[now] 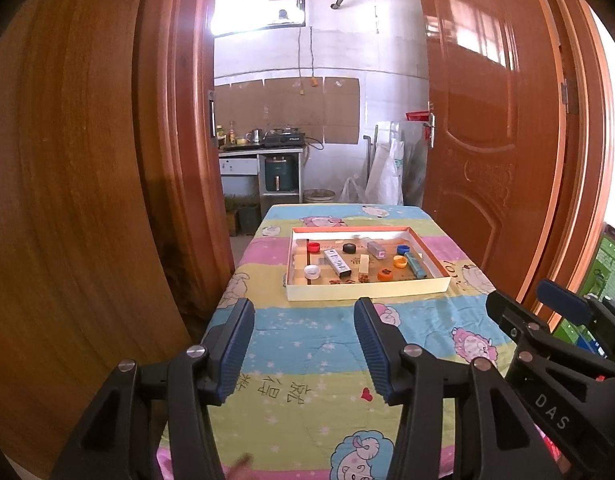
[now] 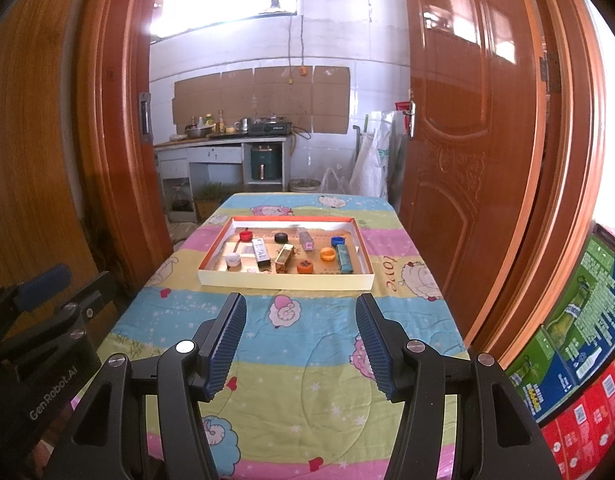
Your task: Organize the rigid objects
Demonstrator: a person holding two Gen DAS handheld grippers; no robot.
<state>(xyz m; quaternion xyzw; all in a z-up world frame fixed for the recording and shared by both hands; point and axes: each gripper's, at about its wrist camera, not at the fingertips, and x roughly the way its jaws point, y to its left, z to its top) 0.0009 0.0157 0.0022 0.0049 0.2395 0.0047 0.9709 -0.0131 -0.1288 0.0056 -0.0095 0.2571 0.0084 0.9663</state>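
Note:
A shallow cardboard box lid (image 1: 367,291) (image 2: 285,280) with an orange inner rim lies on the far half of the table. Inside it are several bottle caps, among them a red cap (image 1: 313,246) (image 2: 246,235), a black cap (image 1: 349,247), a white cap (image 1: 312,271) (image 2: 232,259) and orange caps (image 1: 385,275) (image 2: 305,266), plus a white remote-like stick (image 1: 337,262) (image 2: 260,253), a blue lighter (image 1: 416,265) (image 2: 343,258) and a gold box (image 2: 284,258). My left gripper (image 1: 303,312) and right gripper (image 2: 300,308) hover open over the near half, well short of the box, nothing between their fingers.
The table wears a pastel cartoon-sheep cloth (image 1: 327,344) (image 2: 307,352). Wooden door panels (image 1: 87,160) (image 2: 467,120) flank it left and right. Printed cartons (image 2: 579,340) are stacked at the right. A kitchen counter (image 2: 223,144) stands beyond the doorway.

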